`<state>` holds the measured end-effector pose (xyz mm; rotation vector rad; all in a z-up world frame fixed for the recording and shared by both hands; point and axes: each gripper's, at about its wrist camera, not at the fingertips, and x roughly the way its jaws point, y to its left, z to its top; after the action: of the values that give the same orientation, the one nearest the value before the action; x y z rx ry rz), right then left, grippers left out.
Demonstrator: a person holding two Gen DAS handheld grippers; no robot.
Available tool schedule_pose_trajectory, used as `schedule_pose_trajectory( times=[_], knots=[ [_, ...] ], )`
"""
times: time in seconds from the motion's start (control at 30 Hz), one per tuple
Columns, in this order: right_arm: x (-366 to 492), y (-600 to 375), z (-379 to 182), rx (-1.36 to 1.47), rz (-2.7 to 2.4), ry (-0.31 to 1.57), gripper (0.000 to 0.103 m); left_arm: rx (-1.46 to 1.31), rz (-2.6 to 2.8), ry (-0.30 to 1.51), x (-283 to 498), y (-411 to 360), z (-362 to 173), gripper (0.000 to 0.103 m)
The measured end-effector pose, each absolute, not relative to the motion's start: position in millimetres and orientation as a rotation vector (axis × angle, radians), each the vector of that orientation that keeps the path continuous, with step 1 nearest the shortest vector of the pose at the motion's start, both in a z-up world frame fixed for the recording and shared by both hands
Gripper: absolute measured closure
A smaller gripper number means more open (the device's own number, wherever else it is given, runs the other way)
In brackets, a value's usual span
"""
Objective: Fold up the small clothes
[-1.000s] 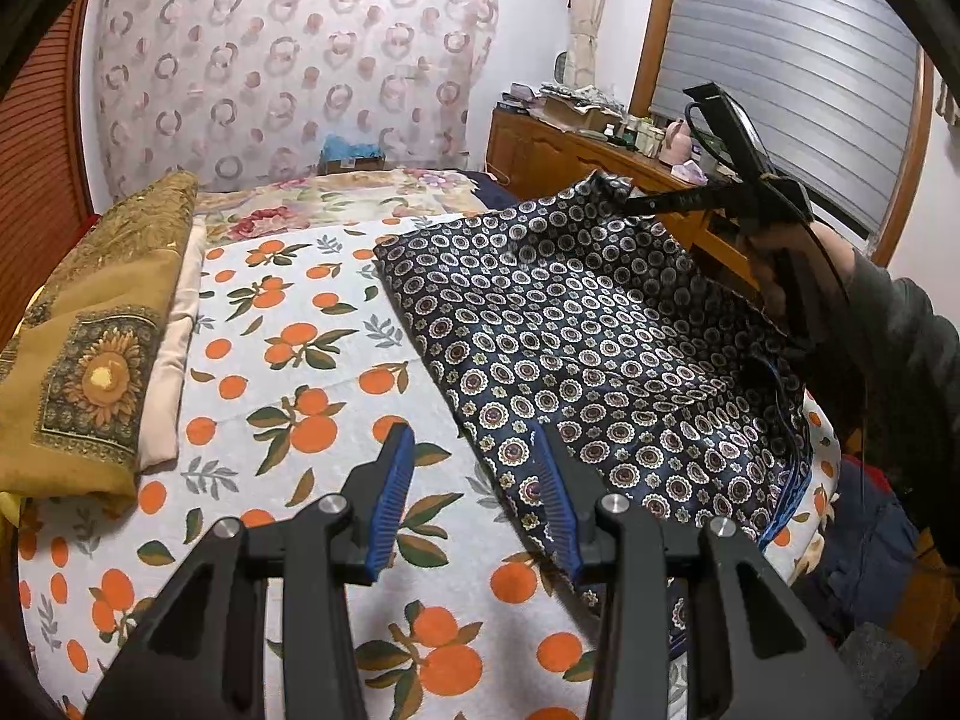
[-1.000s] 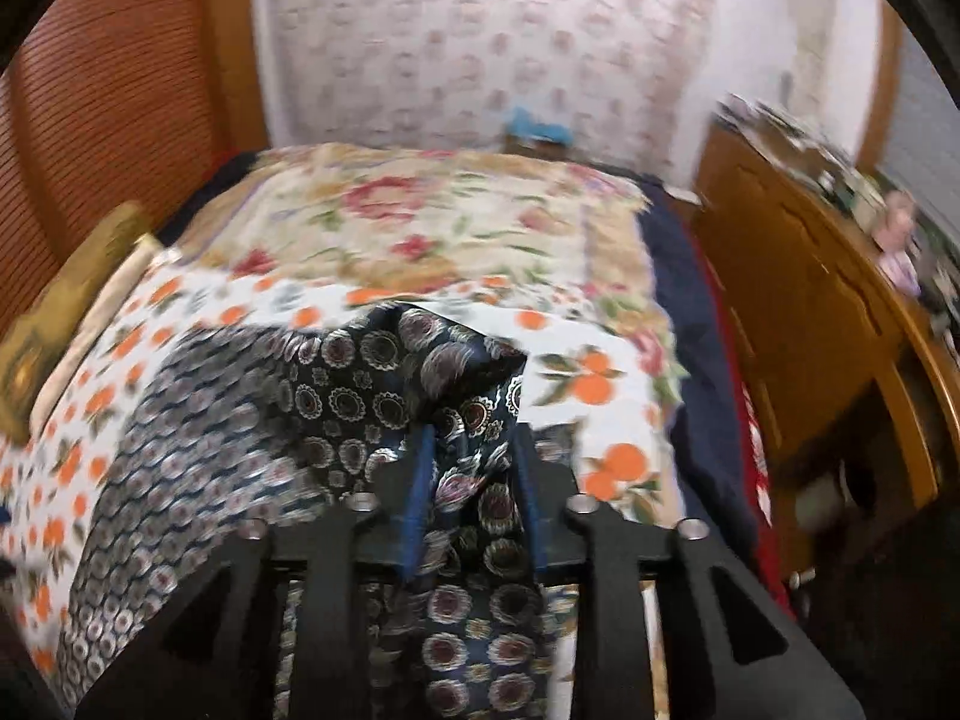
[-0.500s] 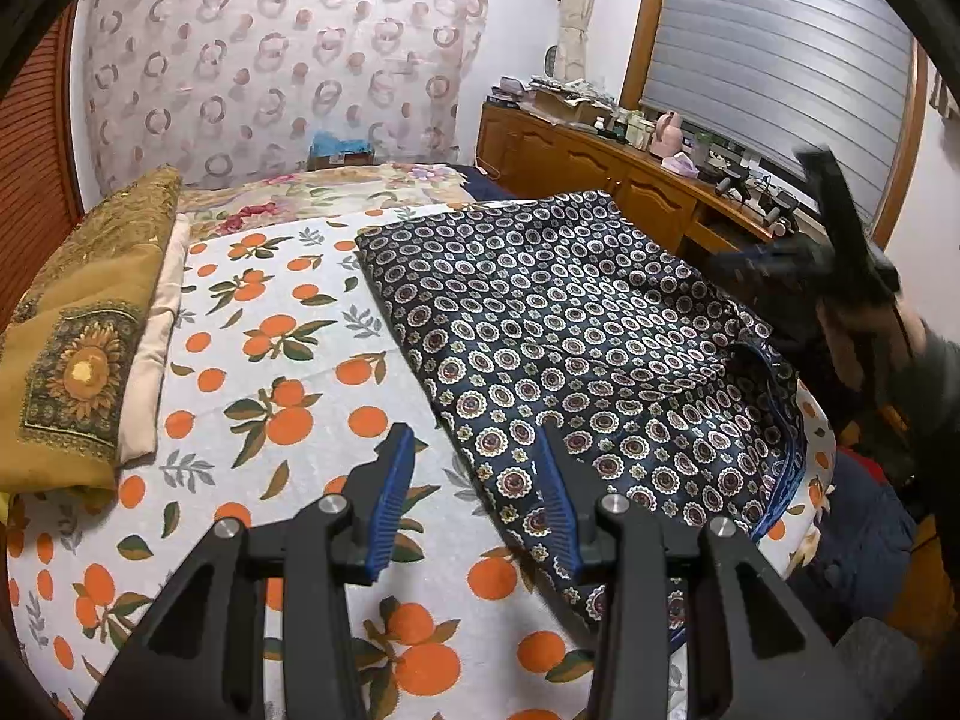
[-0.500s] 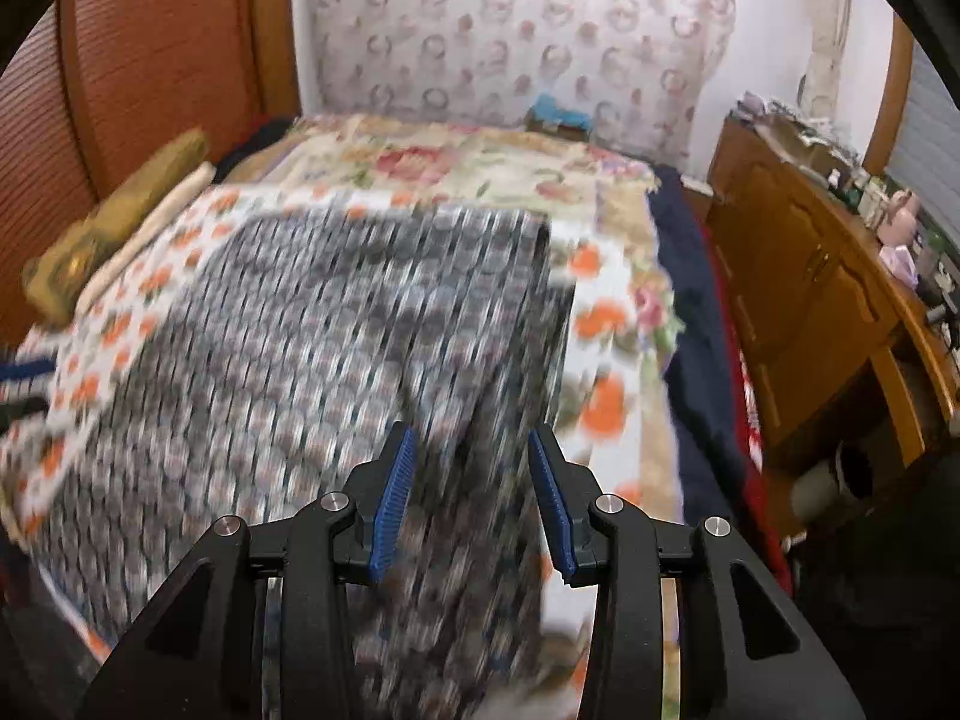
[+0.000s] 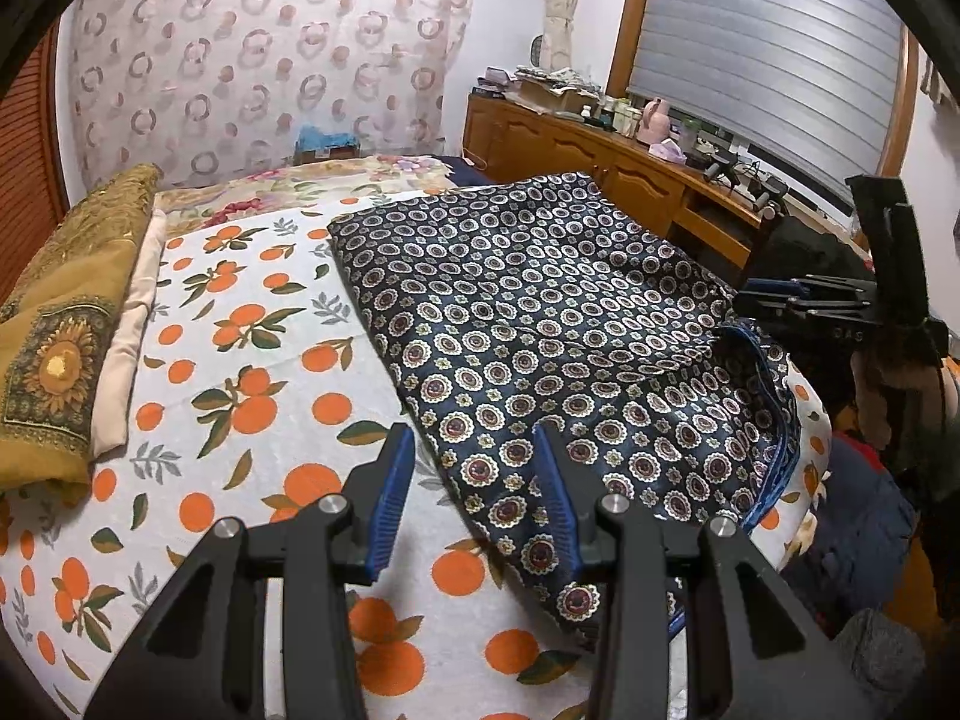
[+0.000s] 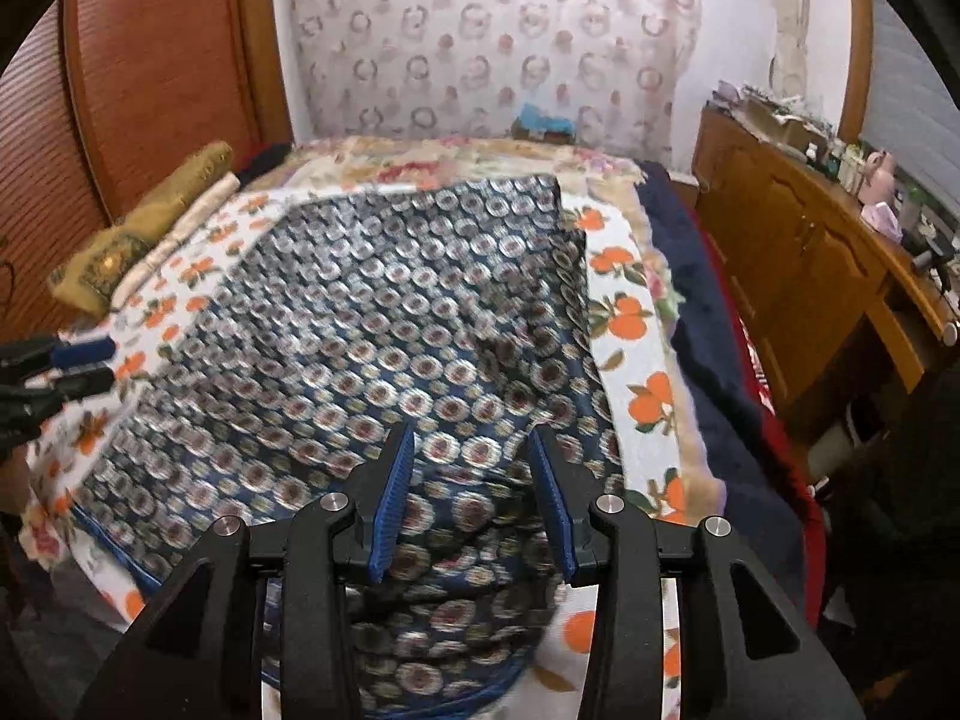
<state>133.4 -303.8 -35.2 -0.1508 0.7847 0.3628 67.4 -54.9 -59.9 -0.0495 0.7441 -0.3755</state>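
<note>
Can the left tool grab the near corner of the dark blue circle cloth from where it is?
Probably yes. The left tool is open and empty, and the cloth corner lies right ahead with nothing covering it.

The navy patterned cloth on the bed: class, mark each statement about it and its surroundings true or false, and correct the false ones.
1. The navy patterned cloth lies spread on the orange-print sheet. True.
2. The right gripper is clamped on the cloth. False: its jaws are opening and the pads stand clear of the fabric below them.
3. A folded mustard-yellow cloth lies at the sheet's edge, apart from the navy cloth. True.
4. The left gripper holds a corner of the navy cloth. False: its jaws stand apart and grip nothing.
5. A wooden cabinet stands beside the bed. True.
</note>
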Motion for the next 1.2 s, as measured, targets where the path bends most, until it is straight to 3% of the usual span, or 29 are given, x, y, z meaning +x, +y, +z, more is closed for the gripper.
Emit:
schedule_pose_trajectory(
  times=[0.27, 0.37, 0.4, 0.6, 0.77, 0.83, 0.9, 0.93, 1.13, 1.17, 1.2],
  knots=[
    [128.5, -280.9, -58.8, -0.245, 0.362, 0.847, 0.059, -0.05, -0.386, 0.747, 65.7, -57.3, -61.3, 0.063],
    [124.5, -288.7, -67.8, -0.237, 0.377, 0.888, 0.079, -0.048, -0.39, 0.75, 64.8, -58.9, -62.8, 0.063],
    [121.9, -292.1, -69.0, -0.237, 0.377, 0.892, 0.095, -0.049, -0.392, 0.751, 64.7, -59.0, -63.4, 0.063],
    [98.9, -319.8, -58.1, -0.214, 0.337, 0.852, 0.102, -0.049, -0.396, 0.752, 64.5, -60.7, -64.5, 0.063],
    [92.4, -326.6, -47.0, -0.184, 0.329, 0.822, 0.102, -0.047, -0.402, 0.752, 63.7, -65.1, -64.5, 0.063],
    [95.1, -317.6, -47.3, -0.194, 0.327, 0.812, 0.088, -0.043, -0.406, 0.753, 63.3, -67.1, -64.6, 0.063],
    [100.0, -306.3, -50.5, -0.192, 0.341, 0.808, 0.067, -0.041, -0.408, 0.757, 63.1, -68.7, -65.0, 0.063],
    [102.7, -302.4, -52.6, -0.188, 0.349, 0.81, 0.064, -0.04, -0.409, 0.76, 63.0, -69.5, -65.7, 0.063],
    [117.8, -275.7, -80.3, -0.285, 0.313, 0.848, 0.063, -0.03, -0.406, 0.775, 64.7, -75.5, -70.4, 0.063],
    [117.4, -275.6, -83.4, -0.294, 0.308, 0.853, 0.07, -0.029, -0.407, 0.778, 64.0, -76.0, -70.7, 0.063],
    [115.5, -277.9, -82.3, -0.292, 0.306, 0.845, 0.095, -0.029, -0.408, 0.779, 63.5, -76.2, -70.7, 0.063]
  ],
)
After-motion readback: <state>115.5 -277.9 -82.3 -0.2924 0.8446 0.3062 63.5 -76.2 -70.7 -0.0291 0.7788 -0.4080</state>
